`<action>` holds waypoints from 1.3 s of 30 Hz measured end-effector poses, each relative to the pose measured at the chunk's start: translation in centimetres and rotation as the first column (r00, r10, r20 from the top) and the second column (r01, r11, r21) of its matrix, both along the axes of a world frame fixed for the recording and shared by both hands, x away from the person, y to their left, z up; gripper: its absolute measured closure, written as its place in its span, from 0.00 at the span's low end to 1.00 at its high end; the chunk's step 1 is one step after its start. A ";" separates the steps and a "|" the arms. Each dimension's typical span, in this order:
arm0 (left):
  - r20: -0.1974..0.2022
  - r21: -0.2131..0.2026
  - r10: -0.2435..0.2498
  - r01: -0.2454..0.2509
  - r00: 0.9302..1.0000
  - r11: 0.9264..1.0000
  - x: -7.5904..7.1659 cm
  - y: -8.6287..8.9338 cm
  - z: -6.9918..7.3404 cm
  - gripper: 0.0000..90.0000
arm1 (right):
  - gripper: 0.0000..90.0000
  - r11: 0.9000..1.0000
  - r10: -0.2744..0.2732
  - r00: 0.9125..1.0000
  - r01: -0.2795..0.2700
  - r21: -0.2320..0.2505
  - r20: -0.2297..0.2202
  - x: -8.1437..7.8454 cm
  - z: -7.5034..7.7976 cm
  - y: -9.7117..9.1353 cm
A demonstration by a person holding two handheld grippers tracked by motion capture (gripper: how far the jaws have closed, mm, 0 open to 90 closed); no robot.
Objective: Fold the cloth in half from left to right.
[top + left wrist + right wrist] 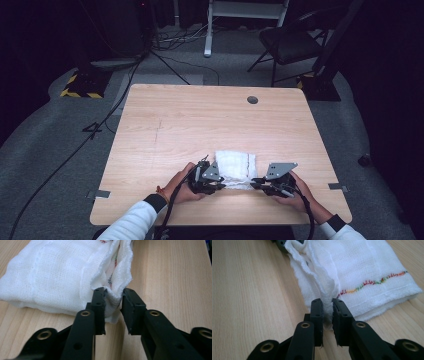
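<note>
A folded white cloth (236, 167) with a line of coloured stitching lies near the table's front edge. My left gripper (222, 186) is at its near left corner and my right gripper (254, 185) at its near right corner, each held in a hand. In the left gripper view, the cloth's (60, 275) corner hangs between the jaws of the left gripper (113, 296), with a small gap at one pad. In the right gripper view, the jaws of the right gripper (327, 303) stand narrow and pinch a raised fold of the cloth (367, 267).
The wooden table (200, 120) has a round cable hole (252, 99) near its far edge. Beyond it, on the grey carpet, stand a black chair (290, 45) and a white stand (207, 30), with cables (125, 95) trailing at the left.
</note>
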State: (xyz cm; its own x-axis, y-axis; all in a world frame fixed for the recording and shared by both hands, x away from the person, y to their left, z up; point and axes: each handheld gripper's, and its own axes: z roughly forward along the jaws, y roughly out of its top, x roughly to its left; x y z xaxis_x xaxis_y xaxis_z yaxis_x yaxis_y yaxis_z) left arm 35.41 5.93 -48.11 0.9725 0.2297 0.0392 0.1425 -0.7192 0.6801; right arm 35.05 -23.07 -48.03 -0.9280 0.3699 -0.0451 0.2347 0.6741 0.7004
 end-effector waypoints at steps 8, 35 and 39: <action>0.018 -0.037 0.049 -0.049 0.999 0.998 -1.6 2.2 1.2 0.65 | 0.74 0.999 -0.034 0.999 0.033 0.034 0.017 -1.3 0.8 -1.1; 0.066 0.055 0.129 -0.133 0.989 0.990 0.2 -0.8 -0.3 0.30 | 0.42 0.995 -0.094 0.995 0.095 -0.039 0.030 1.0 -0.1 1.9; 0.046 0.012 0.143 -0.144 0.989 0.990 -0.6 1.3 0.0 0.27 | 0.41 0.991 -0.126 0.992 0.126 -0.033 0.021 0.5 -0.5 1.1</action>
